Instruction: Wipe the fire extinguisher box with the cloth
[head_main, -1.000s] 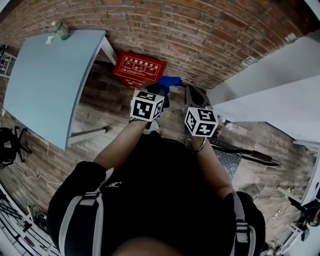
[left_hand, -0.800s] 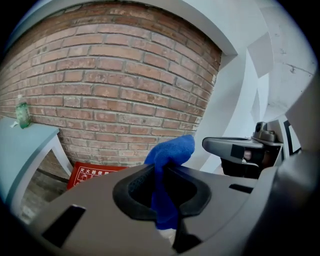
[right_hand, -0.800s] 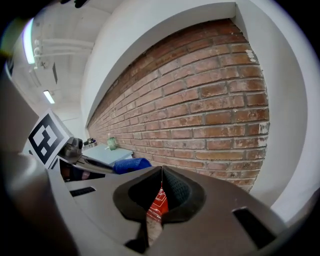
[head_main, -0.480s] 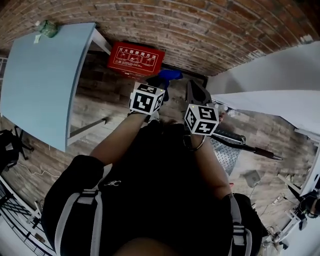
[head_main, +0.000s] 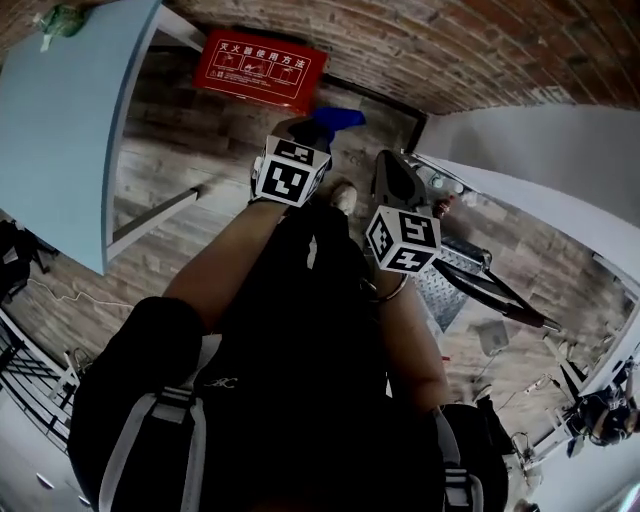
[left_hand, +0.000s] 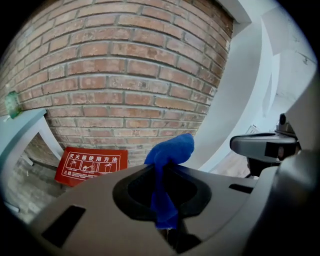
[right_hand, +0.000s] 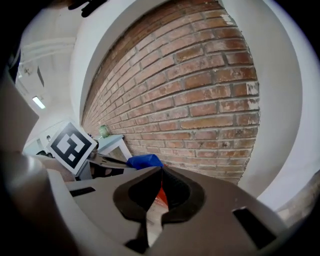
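The red fire extinguisher box (head_main: 250, 70) with white print leans at the foot of the brick wall; it also shows low on the left as the red box (left_hand: 92, 165). My left gripper (head_main: 303, 130) is held in the air, right of and short of the box, shut on a blue cloth (head_main: 337, 119). That cloth (left_hand: 167, 165) hangs pinched between its jaws and bunches above their tips. My right gripper (head_main: 392, 180) is beside it, shut with nothing in it. From the right gripper (right_hand: 161, 172) I see the blue cloth (right_hand: 142, 161) and a red sliver of the box (right_hand: 159, 197).
A light blue table (head_main: 60, 120) stands left of the box, with a green object (head_main: 55, 18) at its far corner. A white wall (head_main: 540, 150) juts out on the right. A scooter with a metal tread deck (head_main: 450, 285) lies by my right side. A shoe (head_main: 345, 197) is below the grippers.
The head view has swung, so the box and table sit higher and further left in frame. Both grippers stay raised side by side, the cloth still in the left one.
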